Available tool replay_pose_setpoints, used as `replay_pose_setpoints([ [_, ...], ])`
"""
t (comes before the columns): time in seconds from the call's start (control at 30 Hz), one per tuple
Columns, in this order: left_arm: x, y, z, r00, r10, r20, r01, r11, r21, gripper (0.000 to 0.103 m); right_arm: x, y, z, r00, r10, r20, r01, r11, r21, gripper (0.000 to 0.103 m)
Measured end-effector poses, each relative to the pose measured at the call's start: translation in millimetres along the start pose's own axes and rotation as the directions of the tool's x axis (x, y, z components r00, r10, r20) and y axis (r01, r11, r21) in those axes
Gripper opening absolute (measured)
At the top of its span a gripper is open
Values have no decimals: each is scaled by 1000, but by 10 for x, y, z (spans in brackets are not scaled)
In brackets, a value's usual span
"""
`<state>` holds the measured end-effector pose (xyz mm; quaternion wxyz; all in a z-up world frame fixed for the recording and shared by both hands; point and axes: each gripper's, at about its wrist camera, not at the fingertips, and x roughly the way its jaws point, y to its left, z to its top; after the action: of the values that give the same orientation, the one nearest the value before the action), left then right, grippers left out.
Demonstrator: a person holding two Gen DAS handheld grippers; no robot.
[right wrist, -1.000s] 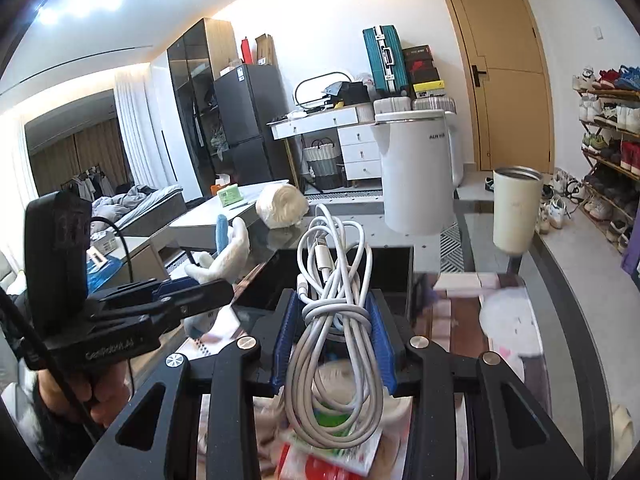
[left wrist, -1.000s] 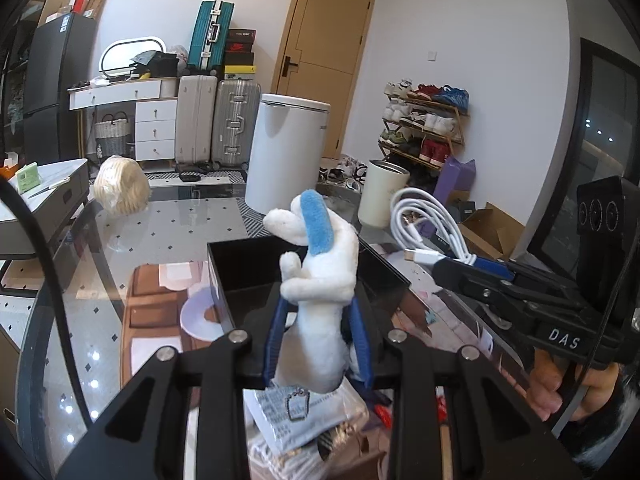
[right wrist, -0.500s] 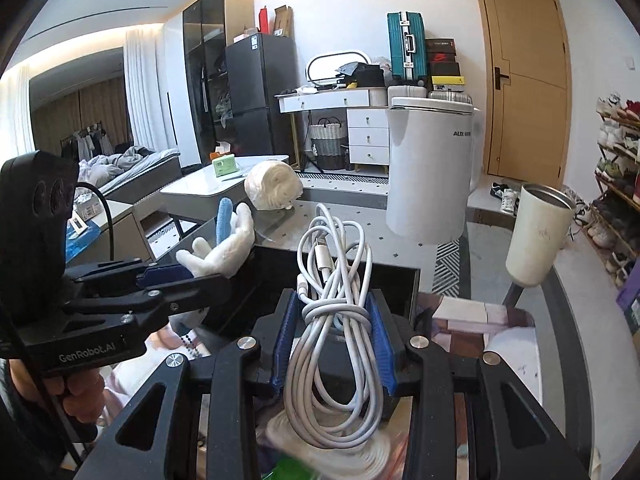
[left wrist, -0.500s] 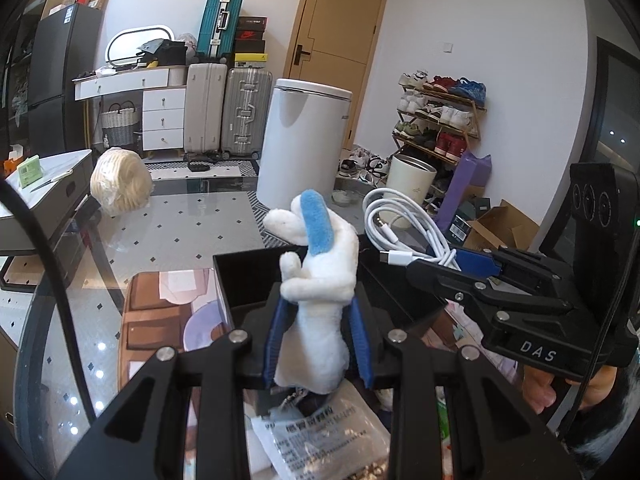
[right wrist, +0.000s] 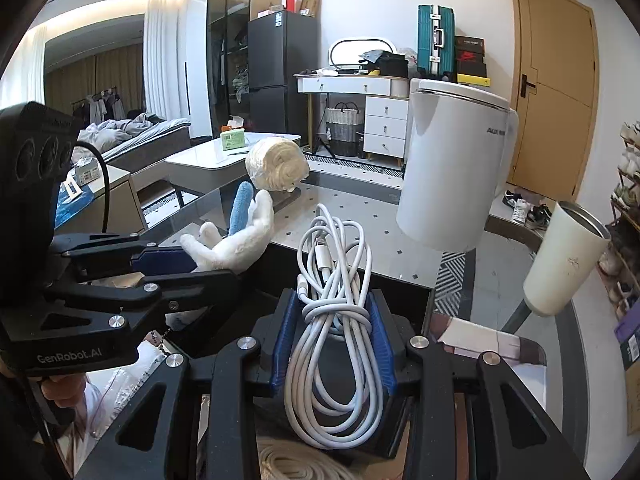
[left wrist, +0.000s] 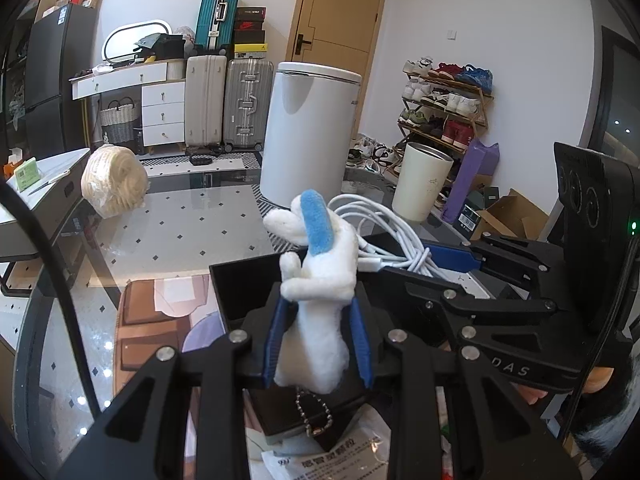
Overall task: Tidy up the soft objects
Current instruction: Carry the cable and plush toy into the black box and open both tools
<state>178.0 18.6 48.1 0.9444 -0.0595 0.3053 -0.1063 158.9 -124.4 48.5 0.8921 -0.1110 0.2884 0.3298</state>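
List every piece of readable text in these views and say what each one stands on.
"GenRobot.AI": side of the left gripper body.
"DAS": side of the right gripper body.
"AUX": front of the white bin; the letters after it are too blurred.
Chinese print on the plastic packet: too small to read.
Labels on the shoe boxes and the green pack: unreadable.

Plush toy (left wrist: 320,292) left of cable bundle (left wrist: 384,240), both above box (left wrist: 240,280) on table (left wrist: 180,228)
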Motion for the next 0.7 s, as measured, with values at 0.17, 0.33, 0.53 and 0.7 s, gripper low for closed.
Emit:
replay_pose_setpoints([
  [0.17, 111, 38, -23, 999, -1, -42, 1, 1000, 0, 29, 129, 16, -30, 1000, 4, -25, -4, 1000, -18, 35],
  [0.33, 186, -70, -120, 996, 20, -87, -14, 997, 71, 30, 179, 54, -107, 997, 11, -78, -14, 999, -47, 35],
  [0.53, 180, -156, -159, 993, 18, -116, -4, 992, 123, 30, 127, 73, -171, 994, 30, -109, -34, 999, -31, 34],
  [0.7, 110, -155, -190, 991, 5, -133, 12, 991, 131, 30, 93, 85, -186, 988, 76, -134, -77, 997, -1, 34],
])
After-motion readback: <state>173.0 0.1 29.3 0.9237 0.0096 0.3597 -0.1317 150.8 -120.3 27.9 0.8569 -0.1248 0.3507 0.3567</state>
